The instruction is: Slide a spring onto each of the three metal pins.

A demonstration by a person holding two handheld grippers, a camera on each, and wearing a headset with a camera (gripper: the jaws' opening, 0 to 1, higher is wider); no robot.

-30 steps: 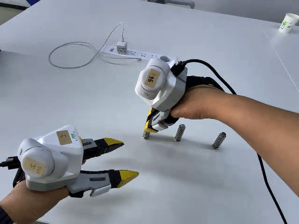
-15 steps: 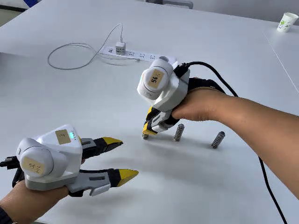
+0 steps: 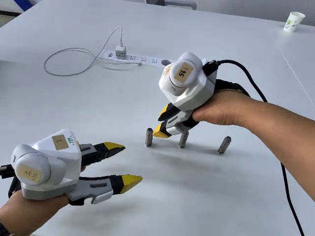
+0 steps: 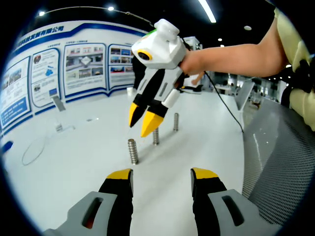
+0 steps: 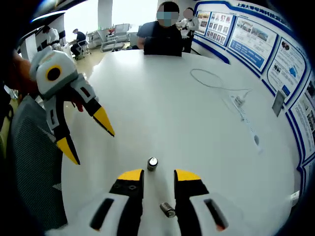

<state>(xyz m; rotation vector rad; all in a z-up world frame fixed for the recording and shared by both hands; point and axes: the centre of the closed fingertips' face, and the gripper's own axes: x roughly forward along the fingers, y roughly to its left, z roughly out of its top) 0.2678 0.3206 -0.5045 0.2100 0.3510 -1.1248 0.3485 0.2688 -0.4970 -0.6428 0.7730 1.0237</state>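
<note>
Three coil springs stand upright in a row on the white table: the left spring (image 3: pixel 149 137), the middle spring (image 3: pixel 183 139) and the right spring (image 3: pixel 224 144). No bare pin shows; whatever holds them up is hidden inside the coils. My right gripper (image 3: pixel 162 123) hovers just above and between the left and middle springs, narrowly open and holding nothing. From its own view, the right gripper (image 5: pixel 159 175) looks down on the left spring's top (image 5: pixel 152 163). My left gripper (image 3: pixel 124 163) rests low at the near left, open and empty, pointing at the row (image 4: pixel 132 151).
A white power strip (image 3: pixel 133 59) with a plugged charger and a looped white cable (image 3: pixel 64 61) lie at the back. A paper cup (image 3: pixel 294 20) stands far right. A black cable (image 3: pixel 246 81) trails from my right gripper. People sit at the table's far end (image 5: pixel 165 34).
My right gripper has lifted up and to the right off the left spring, which now stands free. The left gripper has stayed where it was. The head camera has shifted slightly.
</note>
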